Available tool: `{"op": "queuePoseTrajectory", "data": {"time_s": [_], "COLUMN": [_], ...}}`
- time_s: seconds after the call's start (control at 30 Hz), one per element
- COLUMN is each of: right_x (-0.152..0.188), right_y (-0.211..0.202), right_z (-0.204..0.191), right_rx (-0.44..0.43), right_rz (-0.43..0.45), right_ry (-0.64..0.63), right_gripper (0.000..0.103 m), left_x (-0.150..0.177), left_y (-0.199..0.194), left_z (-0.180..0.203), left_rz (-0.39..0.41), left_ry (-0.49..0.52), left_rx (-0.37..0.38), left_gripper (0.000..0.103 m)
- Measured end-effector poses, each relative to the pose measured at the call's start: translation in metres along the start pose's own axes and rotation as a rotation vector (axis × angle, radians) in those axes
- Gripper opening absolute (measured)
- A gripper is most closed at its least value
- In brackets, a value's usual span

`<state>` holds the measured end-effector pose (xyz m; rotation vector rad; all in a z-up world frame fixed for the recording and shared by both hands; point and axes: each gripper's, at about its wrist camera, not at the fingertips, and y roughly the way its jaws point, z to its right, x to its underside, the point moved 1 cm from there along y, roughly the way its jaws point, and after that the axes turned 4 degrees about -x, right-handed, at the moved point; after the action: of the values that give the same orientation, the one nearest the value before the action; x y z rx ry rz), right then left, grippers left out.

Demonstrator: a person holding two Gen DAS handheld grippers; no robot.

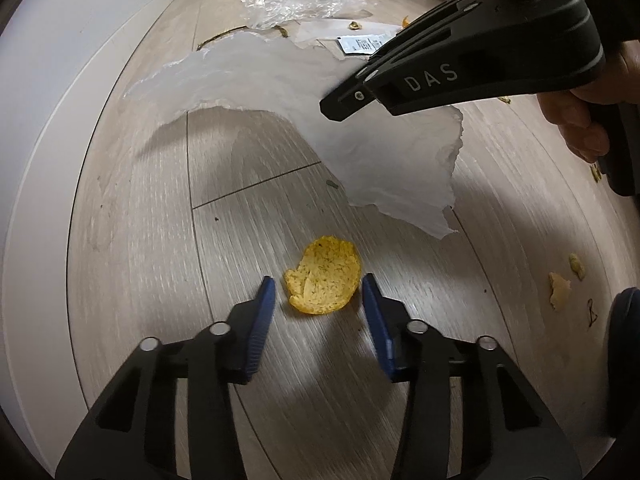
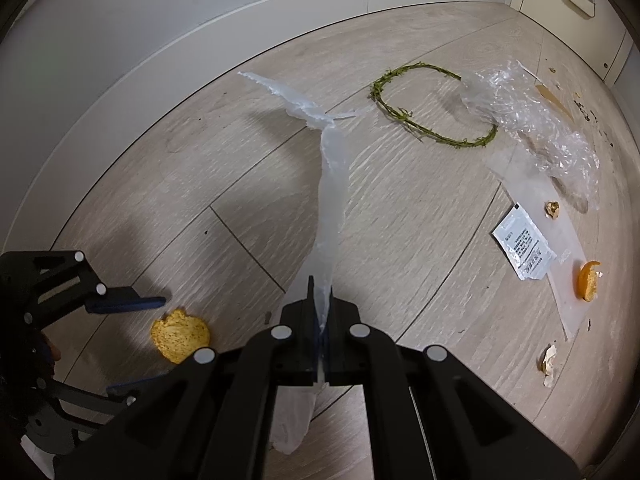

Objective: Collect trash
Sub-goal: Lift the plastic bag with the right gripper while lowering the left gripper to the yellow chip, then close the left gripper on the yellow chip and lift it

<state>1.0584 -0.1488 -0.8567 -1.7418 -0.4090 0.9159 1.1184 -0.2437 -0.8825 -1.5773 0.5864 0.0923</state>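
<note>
A round yellow speckled crisp (image 1: 324, 280) lies on the pale wood floor (image 1: 248, 420). My left gripper (image 1: 318, 280) points down at it with a blue pad on either side; small gaps show, so it stands open. The right wrist view shows the same crisp (image 2: 180, 336) between the left gripper's fingers (image 2: 132, 304). My right gripper (image 2: 320, 284) is shut on a thin white plastic bag (image 2: 332, 184), which hangs stretched above the floor. From the left wrist view, the bag (image 1: 360, 140) drapes from the right gripper (image 1: 336, 104) just beyond the crisp.
Further trash lies on the floor: a green twig ring (image 2: 432, 104), crumpled clear plastic (image 2: 532, 120), a white printed sachet (image 2: 524, 248), an orange peel (image 2: 588, 280) and small scraps (image 1: 560, 288). A white skirting board (image 1: 60, 160) runs along the left. A hand (image 1: 576, 120) grips the right tool.
</note>
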Motion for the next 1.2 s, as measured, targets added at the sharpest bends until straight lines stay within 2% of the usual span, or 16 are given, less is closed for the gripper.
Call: {"op": "queuePoseTrajectory", "data": {"time_s": [0.17, 0.47, 0.57, 1.07, 1.2], "right_x": [0.0, 0.0, 0.0, 0.002, 0.007], "right_y": [0.001, 0.004, 0.003, 0.0, -0.021], "right_z": [-0.003, -0.002, -0.001, -0.001, 0.004], "right_rx": [-0.008, -0.009, -0.008, -0.013, -0.007], "right_rz": [-0.002, -0.003, -0.002, 0.001, -0.023], "right_ry": [-0.005, 0.0, 0.001, -0.004, 0.018], "right_gripper": [0.003, 0.003, 0.003, 0.003, 0.003], "left_x": [0.001, -0.004, -0.004, -0.017, -0.025], "left_y": [0.0, -0.002, -0.004, -0.015, -0.032], "left_z": [0.003, 0.0, 0.001, -0.01, -0.017], "left_rz": [0.005, 0.013, 0.023, 0.055, 0.022], "left_ry": [0.007, 0.002, 0.01, -0.031, -0.117], "left_rx": [-0.002, 0.022, 0.025, 0.032, 0.045], "left_gripper": [0.031, 0.015, 0.001, 0.001, 0.001]}}
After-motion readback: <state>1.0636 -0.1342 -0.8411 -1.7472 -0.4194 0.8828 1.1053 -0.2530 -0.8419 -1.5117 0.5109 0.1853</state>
